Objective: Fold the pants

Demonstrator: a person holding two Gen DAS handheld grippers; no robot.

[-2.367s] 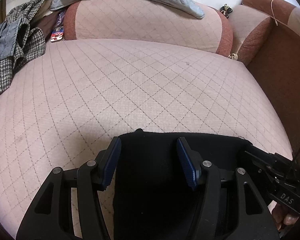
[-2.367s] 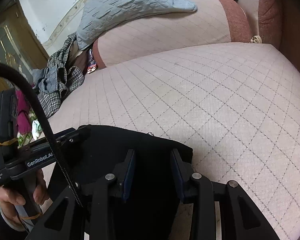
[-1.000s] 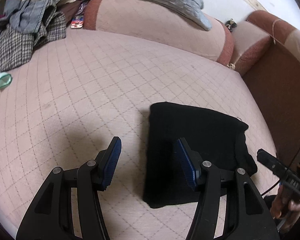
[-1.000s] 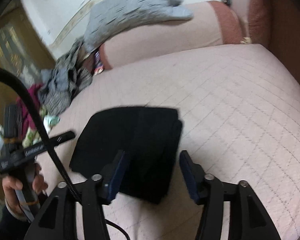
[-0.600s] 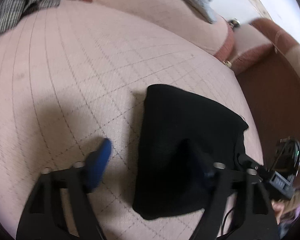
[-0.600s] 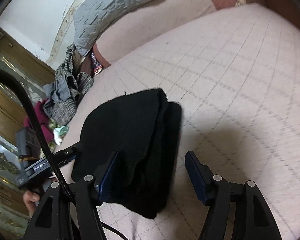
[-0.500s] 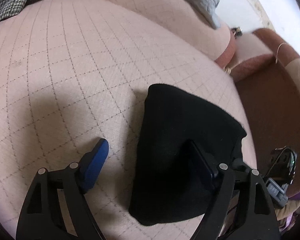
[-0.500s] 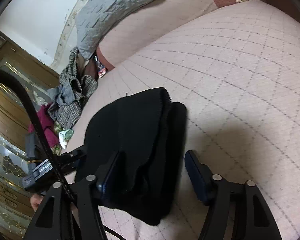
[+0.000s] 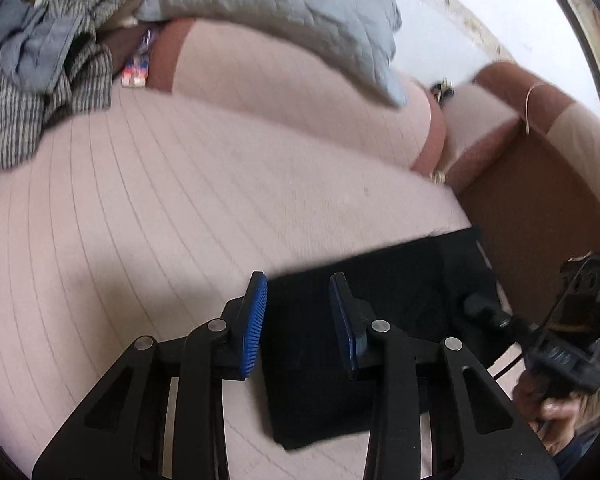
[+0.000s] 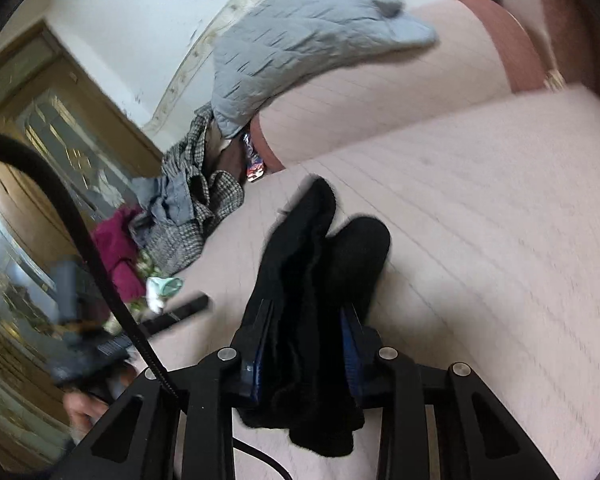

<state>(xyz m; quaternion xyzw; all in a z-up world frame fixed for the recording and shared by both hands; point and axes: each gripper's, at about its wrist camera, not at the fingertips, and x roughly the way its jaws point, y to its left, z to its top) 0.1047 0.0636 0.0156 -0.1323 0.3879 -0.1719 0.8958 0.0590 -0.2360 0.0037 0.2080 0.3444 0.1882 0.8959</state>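
Black pants (image 9: 380, 292) already folded down to a compact stack on the pink quilted sofa seat (image 9: 180, 208); task looks near its end, judged from the shape. Both views blurred.

Right gripper (image 10: 306, 344): jaws have just been closing, and the folded bundle sits between them, blue pads pressed into the cloth on both sides. Clamped on the pants. The bundle's far end sticks out ahead of the fingers (image 10: 350, 344) and looks lifted off the seat, edge-on, layers bunched.

Left gripper (image 9: 298, 320): jaws have just been closing too. The black cloth lies between and beyond its fingers (image 9: 256, 320); whether the pads actually pinch it I cannot tell, the cloth may just lie under them.

What's left, my guess: one last fold or just carrying and setting the stack down flat, then smoothing. Risk: the thick bundle slipping or unfolding from the right grip.

Clutter well beyond the fingers: grey quilted blanket (image 9: 292, 12) on the backrest, checked clothes pile (image 9: 28, 100) at far left. A person's hand (image 9: 552, 412) holds the other handle at right of the left view.
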